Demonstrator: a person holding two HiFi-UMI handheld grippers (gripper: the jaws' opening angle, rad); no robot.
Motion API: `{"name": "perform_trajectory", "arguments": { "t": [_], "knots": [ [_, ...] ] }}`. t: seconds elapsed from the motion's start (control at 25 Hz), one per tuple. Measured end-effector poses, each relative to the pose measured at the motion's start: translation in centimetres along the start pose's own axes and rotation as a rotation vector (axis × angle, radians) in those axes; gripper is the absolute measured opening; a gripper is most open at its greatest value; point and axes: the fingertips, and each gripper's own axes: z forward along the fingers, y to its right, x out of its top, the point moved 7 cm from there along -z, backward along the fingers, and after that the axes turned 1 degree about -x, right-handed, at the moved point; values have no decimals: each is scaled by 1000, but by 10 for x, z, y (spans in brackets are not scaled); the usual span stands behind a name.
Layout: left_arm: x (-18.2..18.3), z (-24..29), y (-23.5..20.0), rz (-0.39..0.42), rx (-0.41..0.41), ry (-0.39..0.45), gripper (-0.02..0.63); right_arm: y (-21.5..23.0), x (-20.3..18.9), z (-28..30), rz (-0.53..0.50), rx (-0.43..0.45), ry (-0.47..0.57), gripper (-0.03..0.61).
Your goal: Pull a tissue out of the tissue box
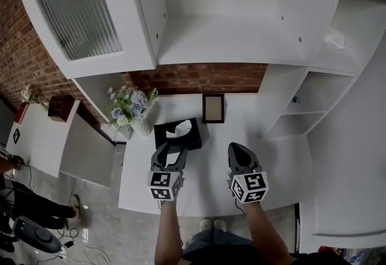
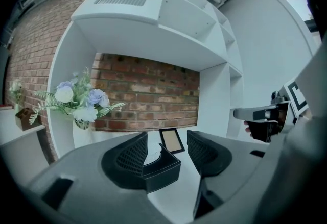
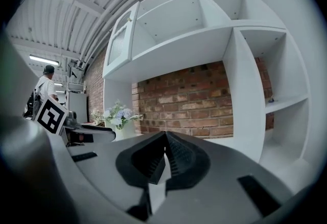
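A black tissue box point(image 1: 177, 134) sits on the white desk point(image 1: 277, 167), and a white tissue point(image 1: 178, 131) pokes up from its slot. My left gripper point(image 1: 171, 150) hovers just in front of the box, jaws open, nothing between them. In the left gripper view the box point(image 2: 162, 168) shows between the spread fingers point(image 2: 132, 157), with a bit of tissue point(image 2: 152, 154) behind. My right gripper point(image 1: 236, 150) is held to the right of the box, over bare desk, with its jaws closed together and empty; its view shows the gripper point(image 3: 164, 155) tips touching.
A vase of pale flowers point(image 1: 131, 108) stands left of the box. A small picture frame point(image 1: 213, 108) leans against the brick wall behind it. White shelves point(image 1: 301, 107) rise on the right and a cabinet point(image 1: 84, 10) hangs overhead. A person point(image 3: 46, 88) stands far off.
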Motion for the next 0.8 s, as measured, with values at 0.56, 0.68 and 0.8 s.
{"name": "perform_trajectory", "arguments": {
  "t": [0.56, 0.68, 0.8],
  "knots": [
    [-1, 66, -53, 397, -195, -295, 221, 12, -23, 41, 27, 40, -74, -1],
    [-12, 79, -58, 505, -242, -410, 220, 13, -26, 46, 27, 49, -86, -1],
    [-25, 89, -65, 631, -255, -520, 219, 13, -29, 49, 17, 56, -96, -1]
  ]
}}
